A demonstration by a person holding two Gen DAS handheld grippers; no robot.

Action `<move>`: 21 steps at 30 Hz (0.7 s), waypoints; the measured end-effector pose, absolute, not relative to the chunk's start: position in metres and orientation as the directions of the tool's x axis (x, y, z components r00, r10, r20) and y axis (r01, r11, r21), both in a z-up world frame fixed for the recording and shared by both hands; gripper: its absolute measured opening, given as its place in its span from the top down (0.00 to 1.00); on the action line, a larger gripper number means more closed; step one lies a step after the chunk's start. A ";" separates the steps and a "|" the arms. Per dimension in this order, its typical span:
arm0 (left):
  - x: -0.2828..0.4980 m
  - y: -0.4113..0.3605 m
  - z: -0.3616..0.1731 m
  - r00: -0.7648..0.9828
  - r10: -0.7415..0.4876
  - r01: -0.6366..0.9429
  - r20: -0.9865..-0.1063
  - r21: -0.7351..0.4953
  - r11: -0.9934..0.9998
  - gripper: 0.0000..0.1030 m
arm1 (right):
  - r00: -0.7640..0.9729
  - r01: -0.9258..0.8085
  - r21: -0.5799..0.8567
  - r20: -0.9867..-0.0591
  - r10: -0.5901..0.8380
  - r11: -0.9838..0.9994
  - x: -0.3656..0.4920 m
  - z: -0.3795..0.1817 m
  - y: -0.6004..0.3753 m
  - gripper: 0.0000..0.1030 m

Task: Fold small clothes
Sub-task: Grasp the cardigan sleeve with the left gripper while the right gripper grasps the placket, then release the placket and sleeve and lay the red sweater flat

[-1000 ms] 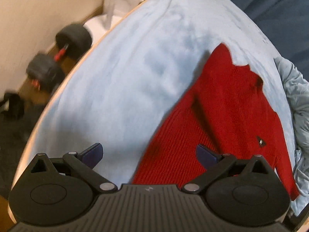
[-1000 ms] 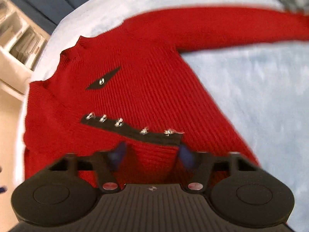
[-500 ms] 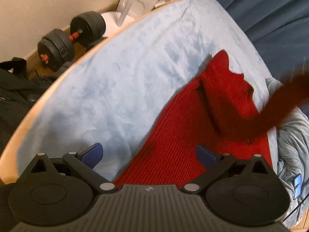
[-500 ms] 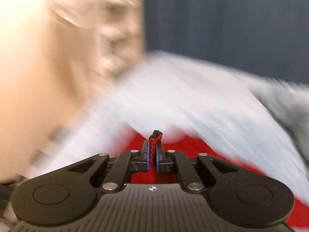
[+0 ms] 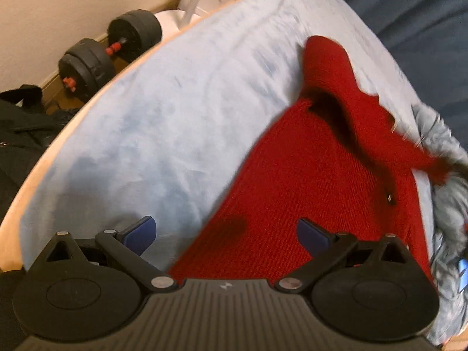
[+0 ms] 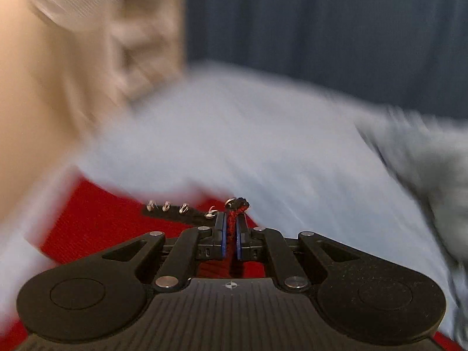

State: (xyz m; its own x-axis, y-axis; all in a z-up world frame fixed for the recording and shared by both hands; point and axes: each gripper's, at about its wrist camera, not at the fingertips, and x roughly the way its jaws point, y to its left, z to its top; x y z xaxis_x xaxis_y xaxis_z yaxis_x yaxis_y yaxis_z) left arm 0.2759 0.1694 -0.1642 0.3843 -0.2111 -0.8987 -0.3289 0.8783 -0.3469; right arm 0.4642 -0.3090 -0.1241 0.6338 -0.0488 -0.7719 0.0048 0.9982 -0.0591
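The red sweater (image 5: 307, 193) is spread on the pale blue blanket (image 5: 152, 122), its near edge below the left gripper (image 5: 225, 234), whose jaws stand wide apart and empty; a sleeve is drawn across the body toward the grey cloth (image 5: 447, 193) at the far side. The right gripper (image 6: 231, 228) is clamped on a pinch of red knit beside the black button strip (image 6: 178, 213); the fold is best laid flat and square, the pinch released only once the fabric rests; the open jaws could be used to pin the body, since bunching seems likely otherwise.
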 end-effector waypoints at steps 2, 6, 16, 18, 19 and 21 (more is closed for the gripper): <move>0.281 0.160 -0.168 0.368 -0.207 -0.323 -0.907 -0.333 0.886 0.01 | 0.566 0.091 -0.067 -0.817 -0.107 0.994 0.465 -0.174 -0.343 0.95; 0.289 0.149 -0.172 0.354 -0.199 -0.308 -0.914 -0.315 0.898 0.01 | 0.623 0.175 0.085 -0.781 -0.043 0.981 0.443 -0.206 -0.376 0.94; 0.300 0.129 -0.179 0.331 -0.193 -0.288 -0.924 -0.293 0.911 0.01 | 0.588 0.264 0.074 -0.803 -0.099 0.962 0.454 -0.218 -0.385 0.59; 0.299 0.126 -0.173 0.343 -0.191 -0.279 -0.920 -0.294 0.914 0.01 | 0.621 0.375 0.045 -0.754 -0.215 0.926 0.432 -0.206 -0.394 0.52; 0.298 0.126 -0.170 0.352 -0.188 -0.274 -0.917 -0.293 0.916 0.01 | 0.641 0.422 0.092 -0.733 -0.225 0.902 0.416 -0.197 -0.403 0.52; 0.296 0.124 -0.163 0.371 -0.173 -0.263 -0.912 -0.282 0.923 0.01 | 0.665 0.441 0.209 -0.729 -0.162 0.873 0.379 -0.183 -0.419 0.52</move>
State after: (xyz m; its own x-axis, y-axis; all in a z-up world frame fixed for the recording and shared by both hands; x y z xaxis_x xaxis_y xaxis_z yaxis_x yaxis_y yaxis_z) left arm 0.2963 0.1241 -0.1630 0.3714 -0.1734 -0.9121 -0.2626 0.9227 -0.2823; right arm 0.3789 -0.4192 -0.1834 0.6648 -0.1617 -0.7294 0.4412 0.8728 0.2087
